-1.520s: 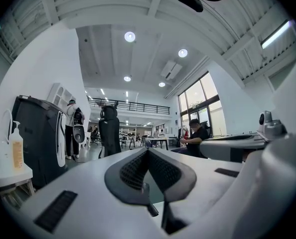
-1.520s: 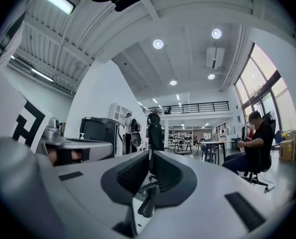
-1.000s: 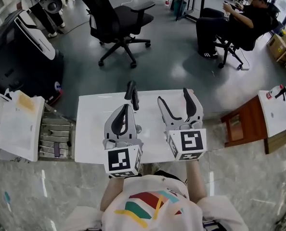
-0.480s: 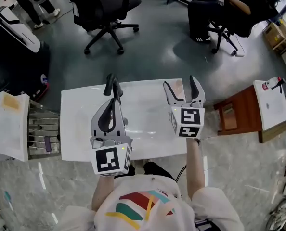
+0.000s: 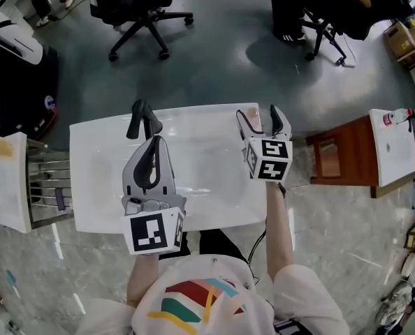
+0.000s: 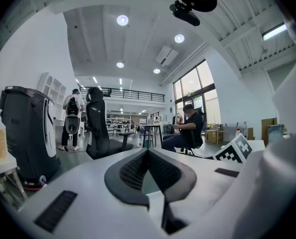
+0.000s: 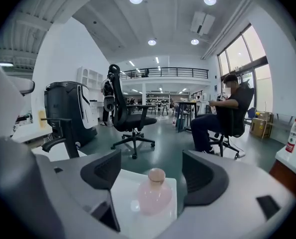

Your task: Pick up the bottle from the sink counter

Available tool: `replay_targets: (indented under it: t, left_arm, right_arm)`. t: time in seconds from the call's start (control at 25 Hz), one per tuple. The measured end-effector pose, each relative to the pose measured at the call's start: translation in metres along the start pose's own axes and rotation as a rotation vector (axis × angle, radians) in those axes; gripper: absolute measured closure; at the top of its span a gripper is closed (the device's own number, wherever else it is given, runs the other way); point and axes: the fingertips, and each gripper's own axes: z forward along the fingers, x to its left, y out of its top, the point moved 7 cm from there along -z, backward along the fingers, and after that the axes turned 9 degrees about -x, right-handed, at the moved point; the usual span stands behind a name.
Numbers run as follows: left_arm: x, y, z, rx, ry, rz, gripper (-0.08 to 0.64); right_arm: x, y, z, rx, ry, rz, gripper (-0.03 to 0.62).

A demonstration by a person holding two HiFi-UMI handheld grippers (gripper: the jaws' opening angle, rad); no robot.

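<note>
Bottle (image 7: 153, 197): small, pink, round-bellied with a narrow neck and stopper-like top, standing upright on the far right corner of the white sink counter (image 5: 96, 187), close to the back edge and well away from the black faucet (image 5: 143, 117) on the far left. Right gripper (image 5: 258, 117) is brought up level behind it, jaws spread wide, one to each side of the bottle; in the right gripper view the bottle sits centred in the gap but ahead of the pads, touching neither. Reads as lining up: the wide spread gives room for the belly, and the low, level approach suits a squeeze on the body, not the thin neck. Grasp not yet made, so the pick-up seems at its early stage. Left gripper (image 5: 154, 145) hangs over the middle of the counter near the basin (image 5: 200, 159), jaws closed together on nothing, pointed out toward the room; it looks parked out of the way, since one gripper should be enough for a thing this small. Likely next need: move the right gripper forward until the pads flank the belly, then close gently. Risk, as I judge it: smooth rounded sides could slip, and a nudge might push the bottle off the back edge
</note>
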Motion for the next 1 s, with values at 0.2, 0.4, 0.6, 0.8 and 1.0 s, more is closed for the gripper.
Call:
replay_targets:
  t: [0.2, 0.4, 0.6, 0.8, 1.0]
  left_arm:
    - [-0.003, -0.016, 0.005, 0.036, 0.007, -0.003, 0.541]
    - [-0.003, -0.03, 0.004, 0.073, 0.024, 0.001, 0.541]
    - [-0.003, -0.036, 0.0, 0.094, 0.033, 0.001, 0.541]
    - [-0.001, -0.043, -0.002, 0.111, 0.033, 0.004, 0.541]
    - [0.0, -0.045, -0.004, 0.116, 0.039, 0.0, 0.541]
  right_arm:
    - [-0.006, -0.03, 0.02, 0.075, 0.011, 0.012, 0.219]
    - [-0.009, -0.054, 0.036, 0.135, 0.032, 0.034, 0.219]
    - [-0.011, -0.07, 0.046, 0.185, 0.041, 0.085, 0.219]
    - [-0.009, -0.083, 0.051, 0.226, 0.033, 0.064, 0.219]
    - [-0.008, -0.092, 0.053, 0.267, 0.021, 0.041, 0.219]
